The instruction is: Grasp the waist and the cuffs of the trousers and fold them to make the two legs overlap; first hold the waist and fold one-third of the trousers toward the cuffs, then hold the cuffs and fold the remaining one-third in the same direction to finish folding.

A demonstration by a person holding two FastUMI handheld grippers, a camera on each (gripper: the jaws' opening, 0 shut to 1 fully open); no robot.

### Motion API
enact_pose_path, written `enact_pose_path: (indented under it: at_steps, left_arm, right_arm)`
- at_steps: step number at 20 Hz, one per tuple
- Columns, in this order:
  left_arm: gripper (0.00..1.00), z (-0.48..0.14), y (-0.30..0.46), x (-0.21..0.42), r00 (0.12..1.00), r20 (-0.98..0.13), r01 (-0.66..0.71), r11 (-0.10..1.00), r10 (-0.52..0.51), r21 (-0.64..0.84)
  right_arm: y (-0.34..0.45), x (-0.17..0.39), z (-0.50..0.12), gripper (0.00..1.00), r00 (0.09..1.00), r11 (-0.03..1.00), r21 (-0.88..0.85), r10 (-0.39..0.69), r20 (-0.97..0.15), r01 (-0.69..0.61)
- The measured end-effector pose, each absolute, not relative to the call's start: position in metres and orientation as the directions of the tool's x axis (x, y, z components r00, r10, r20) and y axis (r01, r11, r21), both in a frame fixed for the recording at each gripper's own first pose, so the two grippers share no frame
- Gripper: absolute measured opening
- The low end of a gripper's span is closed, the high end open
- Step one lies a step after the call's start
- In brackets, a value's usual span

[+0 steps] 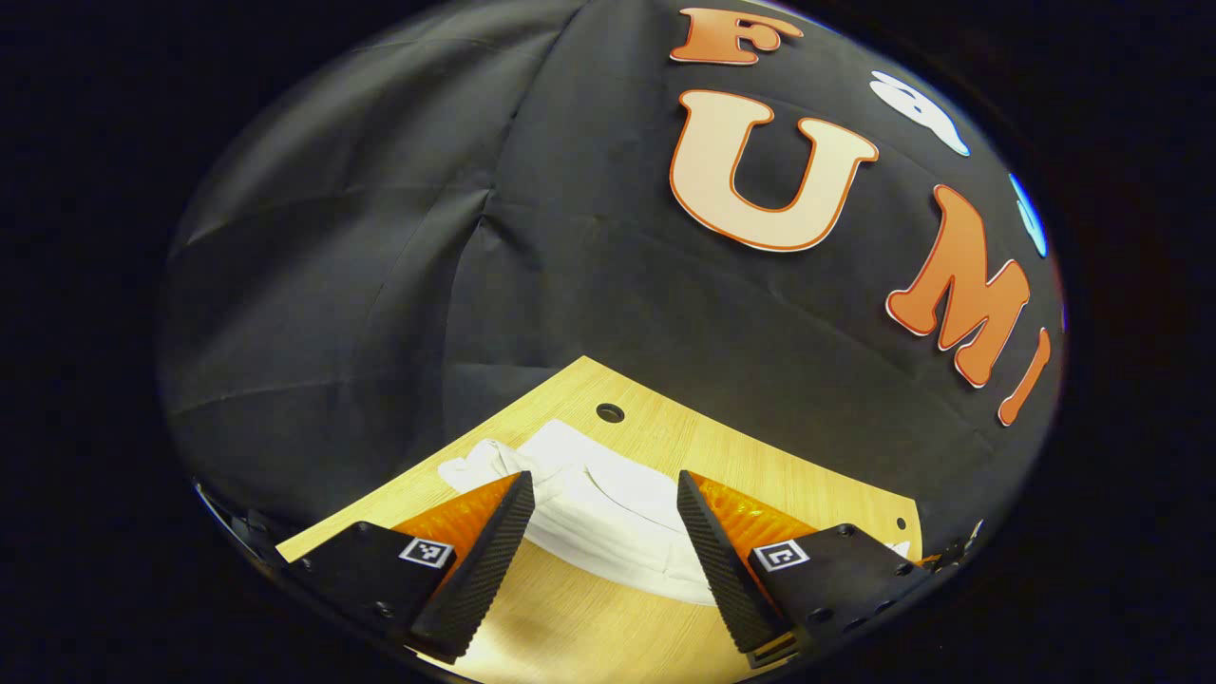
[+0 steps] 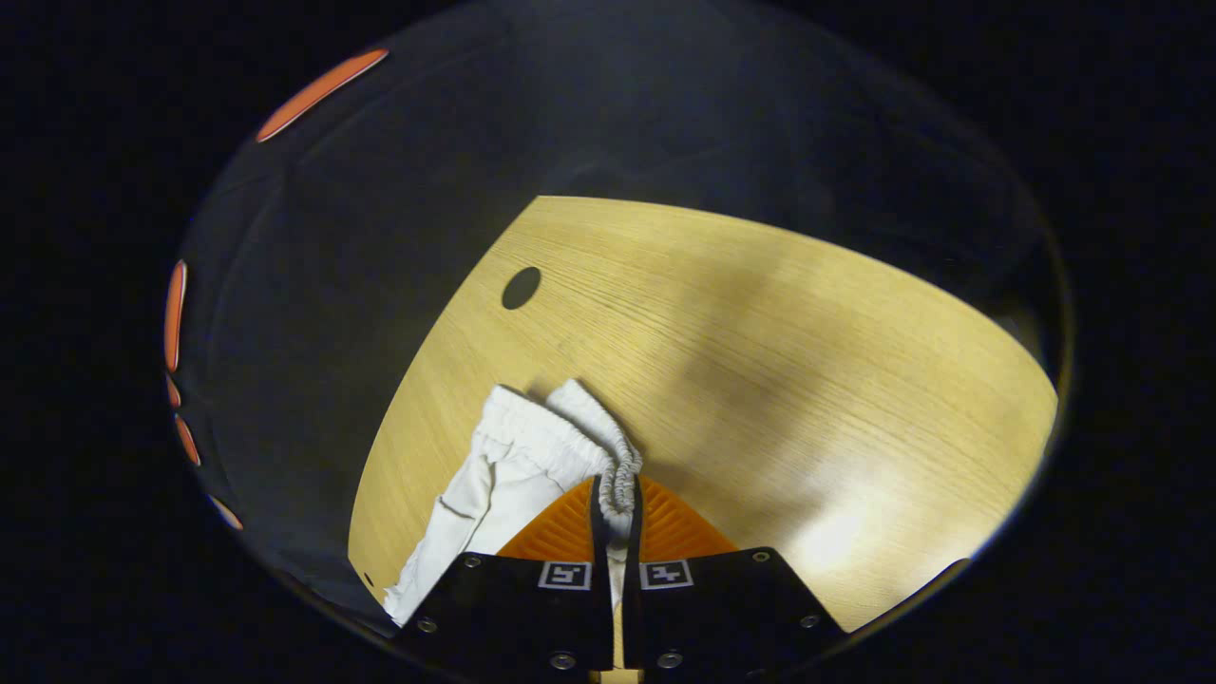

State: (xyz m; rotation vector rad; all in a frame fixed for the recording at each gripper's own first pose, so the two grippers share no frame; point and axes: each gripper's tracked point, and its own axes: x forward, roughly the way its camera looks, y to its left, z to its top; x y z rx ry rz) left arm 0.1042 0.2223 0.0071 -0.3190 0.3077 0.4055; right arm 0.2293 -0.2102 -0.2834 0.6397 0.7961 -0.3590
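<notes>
On the table the trousers lie; your right gripper pinches the waistband, your left gripper hovers wide apart. Grip both corners, keeping the 2 legs aligned.

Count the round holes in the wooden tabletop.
1 hole for certain: near the tabletop's far corner, beyond the white trousers, seen in the left gripper view and in the right gripper view. Others may be hidden under the trousers.

White trousers, seemingly folded lengthwise
</notes>
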Motion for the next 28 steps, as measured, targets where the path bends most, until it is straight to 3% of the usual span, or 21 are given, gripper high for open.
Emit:
enact_pose_path:
  at_steps: [7, 8, 10, 15, 19, 28]
  left_arm:
    - [0.95, 0.008, 0.226, 0.106, 0.902, -0.347, -0.36, 0.89, 0.256, -0.279]
    - [0.99, 0.008, 0.224, 0.108, 0.905, -0.35, -0.35, 0.893, 0.243, -0.284]
    - [0.95, 0.009, 0.225, 0.107, 0.907, -0.356, -0.339, 0.892, 0.226, -0.299]
    - [0.99, 0.011, 0.231, 0.108, 0.918, -0.344, -0.308, 0.9, 0.197, -0.307]
    - [0.99, 0.01, 0.237, 0.106, 0.923, -0.345, -0.281, 0.912, 0.171, -0.299]
    - [0.99, 0.007, 0.248, 0.095, 0.916, -0.361, -0.298, 0.899, 0.174, -0.321]
  right_arm:
    - [-0.146, 0.233, -0.201, 0.04, 0.769, 0.813, 0.427, -0.04, -0.638, 0.396]
    - [-0.133, 0.229, -0.189, 0.04, 0.781, 0.823, 0.422, -0.04, -0.624, 0.379]
    - [-0.114, 0.224, -0.165, 0.04, 0.796, 0.846, 0.407, -0.033, -0.605, 0.344]
    - [-0.086, 0.218, -0.095, 0.04, 0.818, 0.885, 0.382, 0.003, -0.575, 0.265]
    - [-0.07, 0.204, -0.046, 0.04, 0.819, 0.906, 0.383, 0.076, -0.569, 0.182]
    - [-0.065, 0.2, -0.028, 0.04, 0.735, 0.932, 0.362, 0.23, -0.638, 0.023]
